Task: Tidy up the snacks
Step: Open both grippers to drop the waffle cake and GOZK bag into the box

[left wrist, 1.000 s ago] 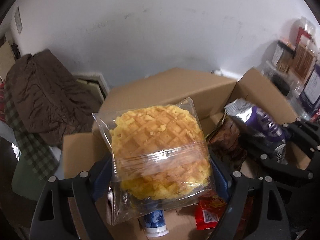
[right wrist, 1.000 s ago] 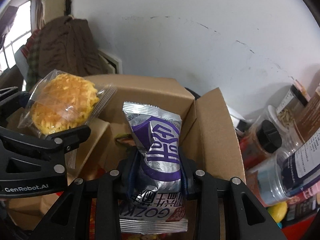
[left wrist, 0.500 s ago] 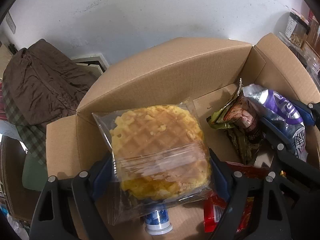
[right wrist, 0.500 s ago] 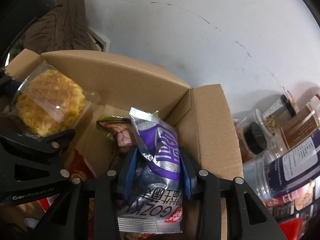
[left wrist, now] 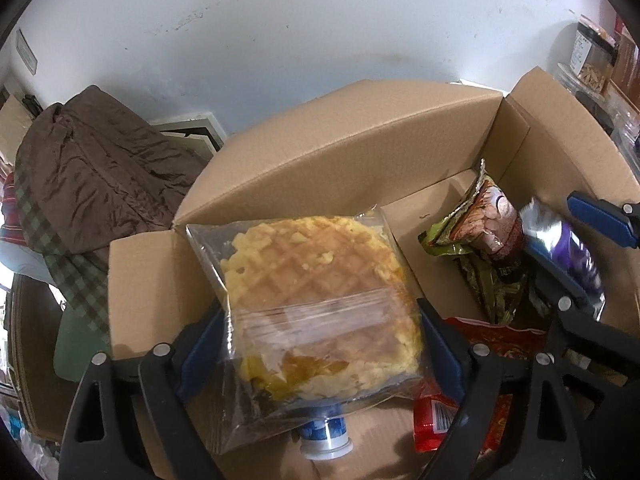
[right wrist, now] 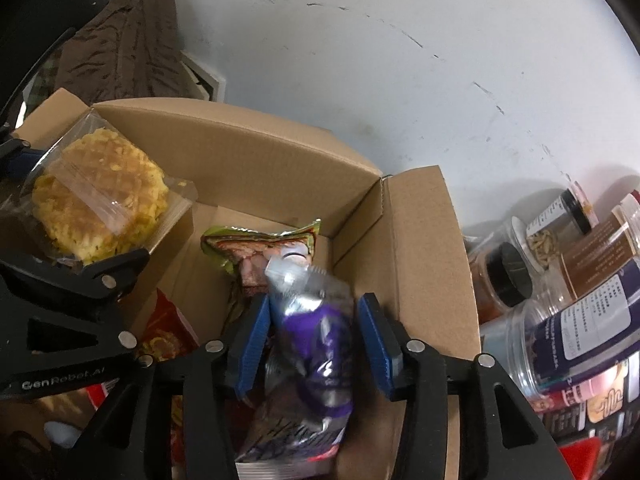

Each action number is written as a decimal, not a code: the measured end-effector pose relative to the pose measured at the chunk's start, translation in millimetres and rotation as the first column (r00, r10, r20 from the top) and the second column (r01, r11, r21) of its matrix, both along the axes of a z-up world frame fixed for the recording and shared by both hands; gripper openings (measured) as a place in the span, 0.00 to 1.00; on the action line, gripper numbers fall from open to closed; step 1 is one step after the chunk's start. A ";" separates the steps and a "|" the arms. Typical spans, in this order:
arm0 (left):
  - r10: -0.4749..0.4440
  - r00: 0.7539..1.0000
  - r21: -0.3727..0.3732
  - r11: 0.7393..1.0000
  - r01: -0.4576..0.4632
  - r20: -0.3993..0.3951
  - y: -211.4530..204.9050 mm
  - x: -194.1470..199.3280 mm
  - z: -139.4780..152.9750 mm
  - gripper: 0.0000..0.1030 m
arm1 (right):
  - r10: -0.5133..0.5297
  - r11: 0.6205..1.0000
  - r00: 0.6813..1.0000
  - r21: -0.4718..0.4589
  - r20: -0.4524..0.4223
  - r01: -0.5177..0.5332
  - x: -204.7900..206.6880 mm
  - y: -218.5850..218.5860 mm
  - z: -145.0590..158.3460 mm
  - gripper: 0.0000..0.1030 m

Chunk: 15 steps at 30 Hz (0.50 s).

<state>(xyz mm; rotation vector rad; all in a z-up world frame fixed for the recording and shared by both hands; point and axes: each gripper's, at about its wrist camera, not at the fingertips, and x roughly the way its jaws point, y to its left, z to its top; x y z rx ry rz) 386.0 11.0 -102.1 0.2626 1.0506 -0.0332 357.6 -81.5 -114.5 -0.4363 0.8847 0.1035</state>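
My left gripper (left wrist: 320, 340) is shut on a clear-wrapped yellow waffle (left wrist: 320, 292) and holds it over the left part of the open cardboard box (left wrist: 340, 140). The waffle also shows in the right wrist view (right wrist: 100, 204). My right gripper (right wrist: 316, 344) stands open over the box's right side. The silver and purple snack packet (right wrist: 312, 344) sits blurred between its blue pads (right wrist: 250, 344), no longer squeezed. The packet also shows in the left wrist view (left wrist: 568, 256).
In the box lie a green and brown packet (right wrist: 264, 252), a red packet (left wrist: 492, 340) and a small white and blue bottle (left wrist: 324, 436). Jars and bottles (right wrist: 560, 280) crowd the right. A brown jacket (left wrist: 96, 176) lies at the left. A white wall (right wrist: 400, 60) is behind.
Both grippers have tilted down over the box. My right gripper's jaws have opened and the purple packet has slipped loose between them. The left still holds the waffle.
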 end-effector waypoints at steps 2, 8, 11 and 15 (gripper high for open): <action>0.006 1.000 0.015 1.000 -0.007 0.019 1.8 -3.3 4.9 0.88 | 0.008 1.000 1.000 -0.004 0.012 -0.008 -3.1 -0.8 3.8 0.55; 0.015 0.999 -0.030 0.999 -0.015 0.030 12.1 -6.9 14.8 0.89 | 0.029 0.995 1.000 0.100 0.009 -0.030 -11.7 -9.6 16.5 0.69; 0.018 0.999 -0.039 0.999 -0.016 0.042 14.3 -10.4 19.2 0.89 | 0.026 0.993 1.000 0.114 0.017 -0.028 -14.9 -12.4 21.2 0.72; 0.019 0.997 -0.068 0.998 -0.014 0.072 18.7 -18.4 30.4 0.93 | 0.022 0.992 0.999 0.123 0.033 -0.026 -20.3 -15.3 29.9 0.79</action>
